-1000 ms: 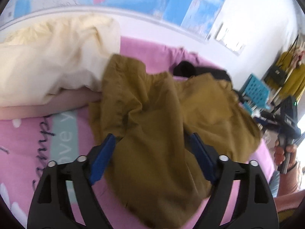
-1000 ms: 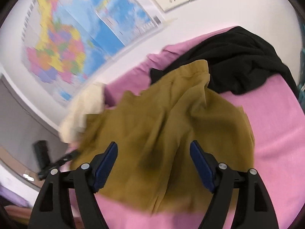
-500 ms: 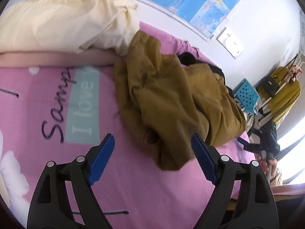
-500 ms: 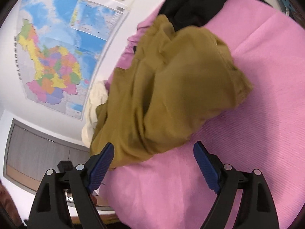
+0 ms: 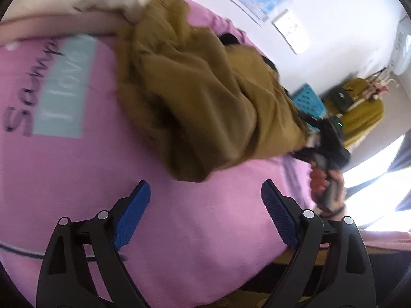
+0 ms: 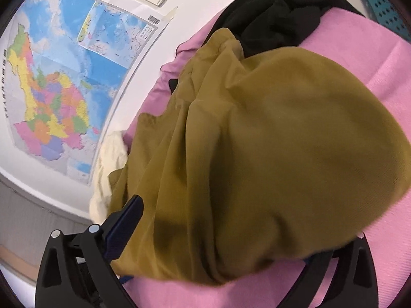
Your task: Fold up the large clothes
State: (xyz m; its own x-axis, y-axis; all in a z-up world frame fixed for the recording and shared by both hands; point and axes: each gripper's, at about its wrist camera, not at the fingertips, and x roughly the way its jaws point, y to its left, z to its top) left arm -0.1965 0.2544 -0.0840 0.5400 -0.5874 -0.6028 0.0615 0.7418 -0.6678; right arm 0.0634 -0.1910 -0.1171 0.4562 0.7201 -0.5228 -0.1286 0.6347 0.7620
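Left gripper: jaws spread wide, having just opened a little further, with nothing between the blue pads; only bare pink bedsheet lies under the gap. It points down at the near edge of the mustard garment, just short of the cloth and not touching it.

Right gripper: jaws at full spread, having just been opening. The garment's bulging near fold lies between them and drapes over the right-hand finger, hiding its pad; the left-hand pad stands just beside the cloth. No pinch on the fabric is visible. In the left wrist view the right gripper sits at the garment's far corner, in the person's hand.

Garment: an unfolded heap in the middle of the bed, creased and bunched, with no flat panel or straight fold line visible. Its far end reaches a cream pillow; a black garment lies behind it against the wall, below the map.

Progress: judged as the opening stage. No fold is made. What remains appears to be gripping two edges or corners, spreading the garment flat, then folding; the black garment probably awaits the same.
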